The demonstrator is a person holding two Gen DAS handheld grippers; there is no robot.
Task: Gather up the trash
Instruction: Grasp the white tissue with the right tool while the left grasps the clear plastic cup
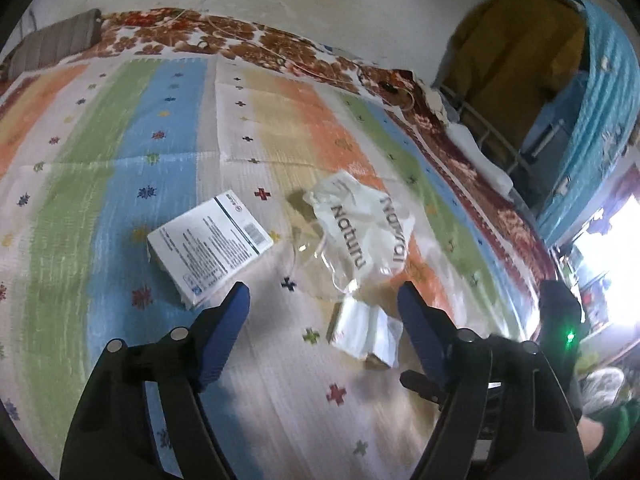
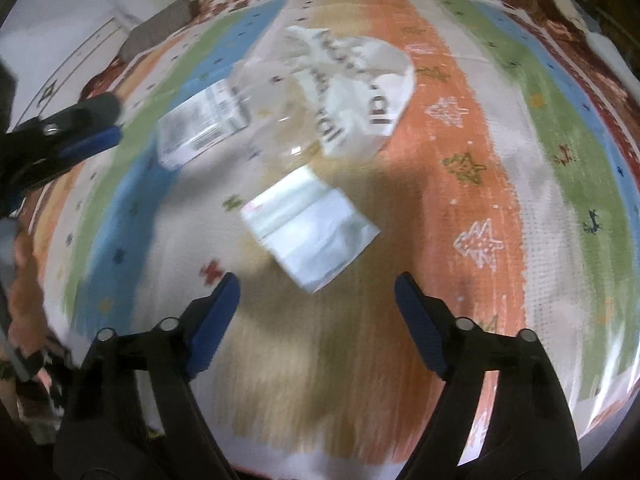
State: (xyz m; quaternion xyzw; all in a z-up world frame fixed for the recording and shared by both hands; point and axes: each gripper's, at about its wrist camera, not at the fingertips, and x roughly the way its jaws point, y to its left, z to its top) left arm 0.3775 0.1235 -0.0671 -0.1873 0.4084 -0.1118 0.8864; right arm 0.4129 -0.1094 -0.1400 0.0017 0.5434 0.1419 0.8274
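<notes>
Three pieces of trash lie on a striped mat (image 1: 168,128). A white printed box (image 1: 208,248) is on the left, and a crumpled clear bag marked "Natural" (image 1: 356,224) lies beside it. A small white plastic packet (image 1: 364,330) is nearest. My left gripper (image 1: 322,292) hovers open above the mat, with the packet seen just inside its right finger and apart from both pads. In the right wrist view my right gripper (image 2: 316,280) is open just short of the packet (image 2: 312,228). Beyond it are the bag (image 2: 352,92) and the box (image 2: 200,124). The left gripper (image 2: 116,120) shows at the left edge.
The mat lies on a brown floral blanket (image 1: 280,48) against a pale wall. A grey cushion (image 1: 52,46) sits at the far left corner. At the right are a hanging yellow garment (image 1: 520,48), a turquoise cloth (image 1: 608,100) and a metal rack (image 1: 500,140).
</notes>
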